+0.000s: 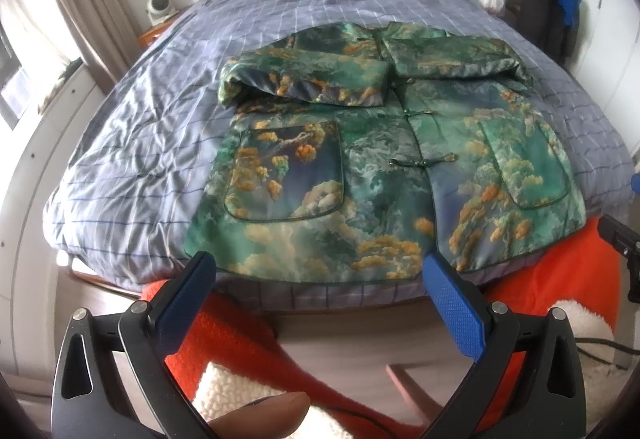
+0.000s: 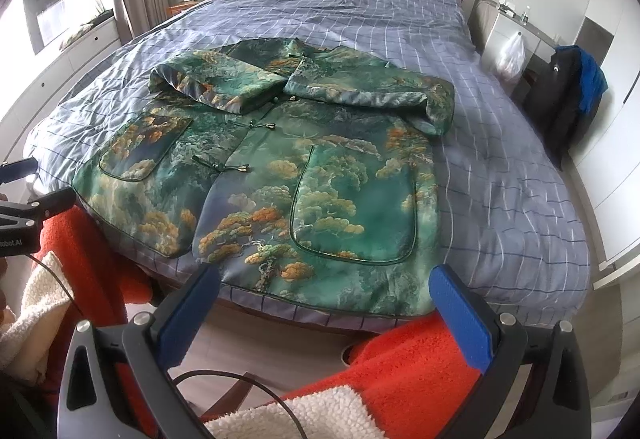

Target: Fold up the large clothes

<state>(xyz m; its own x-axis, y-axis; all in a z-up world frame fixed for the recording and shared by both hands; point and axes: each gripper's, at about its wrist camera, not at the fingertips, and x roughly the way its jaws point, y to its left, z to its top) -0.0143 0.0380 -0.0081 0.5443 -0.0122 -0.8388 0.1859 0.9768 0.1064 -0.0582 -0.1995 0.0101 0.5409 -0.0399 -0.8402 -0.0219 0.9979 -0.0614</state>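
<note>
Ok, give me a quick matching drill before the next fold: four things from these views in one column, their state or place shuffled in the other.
1. jacket
2. sleeves
3. left gripper
4. plastic bag

a. open, holding nothing
b. folded across the chest
c. flat on the bed, front up
d. hanging by the far wall

Pairs: 1-c, 2-b, 3-a, 4-d. The right gripper is open too.

Both the left gripper (image 1: 316, 279) and the right gripper (image 2: 326, 289) are held level, blue-padded fingers spread wide apart, gripping nothing.
</note>
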